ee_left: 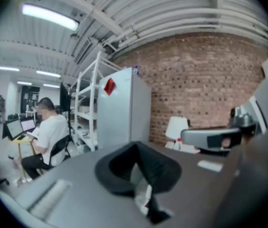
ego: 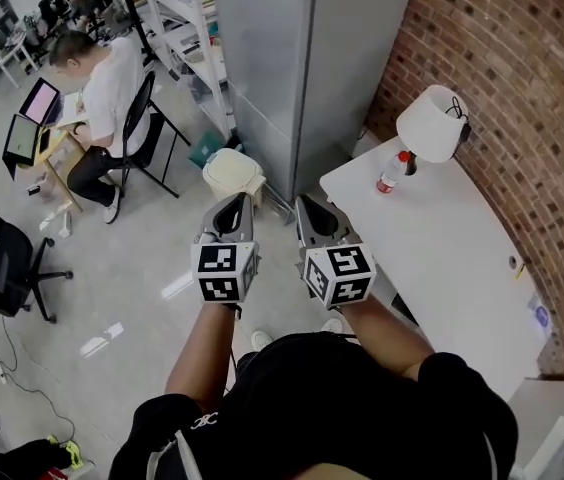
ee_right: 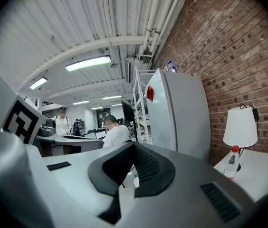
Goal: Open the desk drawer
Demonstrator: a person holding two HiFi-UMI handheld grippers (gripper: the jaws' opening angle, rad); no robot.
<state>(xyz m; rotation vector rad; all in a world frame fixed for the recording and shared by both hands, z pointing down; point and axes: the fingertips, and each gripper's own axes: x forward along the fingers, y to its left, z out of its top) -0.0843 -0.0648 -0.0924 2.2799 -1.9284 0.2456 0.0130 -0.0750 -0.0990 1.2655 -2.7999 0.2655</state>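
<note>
Both tongs are clenched on nothing. The left tongs (ego: 233,202) and right tongs (ego: 308,204) are held side by side at waist height, pointing forward over the floor (ego: 132,268). Each gripper view shows its tips (ee_left: 135,145) (ee_right: 134,146) meeting with only air between them. Judging by that level, idle carry, neither is working on anything at this moment. The person stands just off the near corner of the white worktop (ego: 452,258), which puts the right tongs closest to it.

The drawer itself cannot be made out. The head view looks down on the worktop's top face, so its front edge and whatever hangs beneath stay out of sight. Whether the drawer is shut or pulled out cannot be told, so the scene would fit a stance before reaching in or one after backing away.

A white lamp (ego: 430,123) and a red-capped bottle (ego: 392,171) stand at the worktop's far end, against the brick wall (ego: 522,78). A tall grey cabinet (ego: 302,58) rises beyond, and a person in white (ego: 112,88) sits at laptops across the room.
</note>
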